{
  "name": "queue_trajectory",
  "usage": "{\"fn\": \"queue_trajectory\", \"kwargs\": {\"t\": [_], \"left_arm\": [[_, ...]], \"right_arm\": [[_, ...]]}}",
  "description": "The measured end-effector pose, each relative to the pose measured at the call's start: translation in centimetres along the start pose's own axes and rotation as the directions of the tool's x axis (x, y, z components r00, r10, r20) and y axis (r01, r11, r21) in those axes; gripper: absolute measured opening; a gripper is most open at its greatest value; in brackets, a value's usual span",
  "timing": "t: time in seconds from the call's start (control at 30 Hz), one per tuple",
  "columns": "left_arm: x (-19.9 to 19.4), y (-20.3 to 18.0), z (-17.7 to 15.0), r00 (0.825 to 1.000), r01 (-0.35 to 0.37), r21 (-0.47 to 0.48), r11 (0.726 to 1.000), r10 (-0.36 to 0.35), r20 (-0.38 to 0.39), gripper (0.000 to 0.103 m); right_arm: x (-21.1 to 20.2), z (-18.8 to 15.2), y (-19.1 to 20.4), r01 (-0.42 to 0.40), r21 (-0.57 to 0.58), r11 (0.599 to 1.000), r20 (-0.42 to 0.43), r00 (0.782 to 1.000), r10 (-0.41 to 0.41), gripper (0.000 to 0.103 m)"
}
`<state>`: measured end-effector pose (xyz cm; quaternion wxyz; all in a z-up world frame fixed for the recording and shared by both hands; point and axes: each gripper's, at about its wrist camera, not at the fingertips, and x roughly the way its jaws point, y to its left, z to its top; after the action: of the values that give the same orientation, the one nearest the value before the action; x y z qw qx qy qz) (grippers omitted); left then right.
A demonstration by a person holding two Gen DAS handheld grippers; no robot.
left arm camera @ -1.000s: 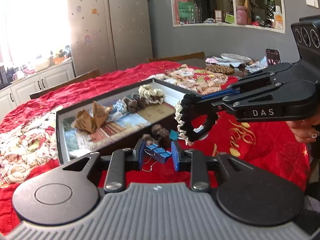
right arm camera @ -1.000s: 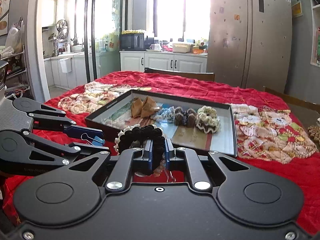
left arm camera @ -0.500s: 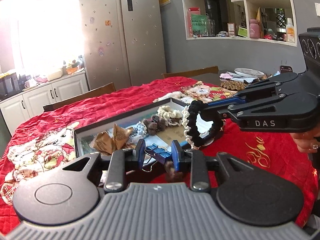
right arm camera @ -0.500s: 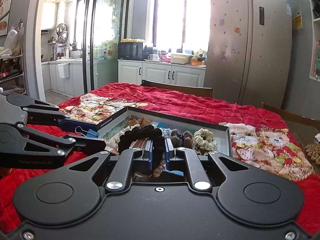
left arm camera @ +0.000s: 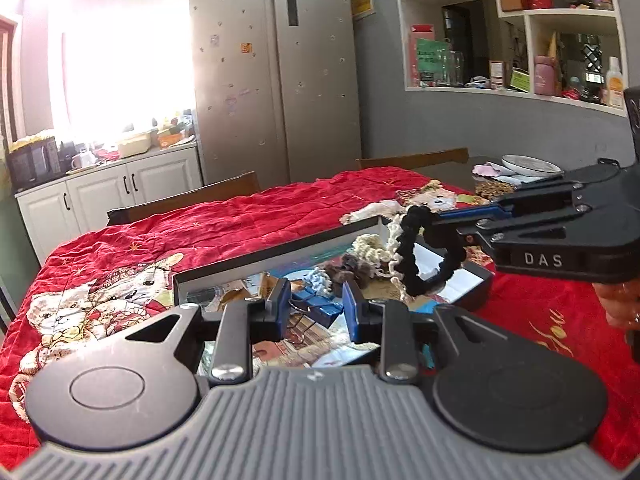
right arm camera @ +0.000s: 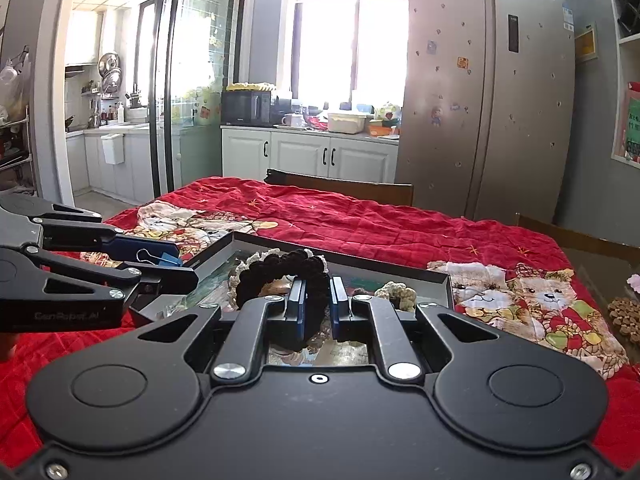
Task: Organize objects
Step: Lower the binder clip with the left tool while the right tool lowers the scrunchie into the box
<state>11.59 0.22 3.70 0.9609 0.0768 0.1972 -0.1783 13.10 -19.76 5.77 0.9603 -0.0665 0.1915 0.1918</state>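
Observation:
My left gripper is shut on a blue binder clip and holds it above the near end of a shallow dark tray. My right gripper is shut on a black-and-cream scrunchie and holds it above the same tray. In the left wrist view the scrunchie hangs from the right gripper at the right. In the right wrist view the left gripper with the clip is at the left. The tray holds other scrunchies and brown folded items.
The tray lies on a red quilted cloth with bear prints. Wooden chairs stand at the far edge. A plate and clutter lie at the far right. A fridge and cabinets stand behind.
Both grippers have risen and moved forward over the tray, each with its object still held. The clip was lifted off the red cloth in front of the tray.

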Motion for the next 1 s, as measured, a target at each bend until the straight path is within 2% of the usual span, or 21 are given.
{"fn": "queue_trajectory", "kwargs": {"t": [0.37, 1.0], "left_arm": [[3.8, 1.9, 0.1, 0.997, -0.057, -0.053, 0.997, 0.054, -0.048, 0.032], [8.4, 3.3, -1.8, 0.991, -0.083, -0.119, 0.989, 0.069, -0.118, 0.032]], "right_arm": [[4.4, 0.0, -1.0, -0.007, 0.056, 0.998, -0.058, 0.998, 0.010, 0.012], [10.5, -2.2, -1.3, -0.009, 0.113, 0.994, -0.149, 0.989, 0.026, 0.012]]}}
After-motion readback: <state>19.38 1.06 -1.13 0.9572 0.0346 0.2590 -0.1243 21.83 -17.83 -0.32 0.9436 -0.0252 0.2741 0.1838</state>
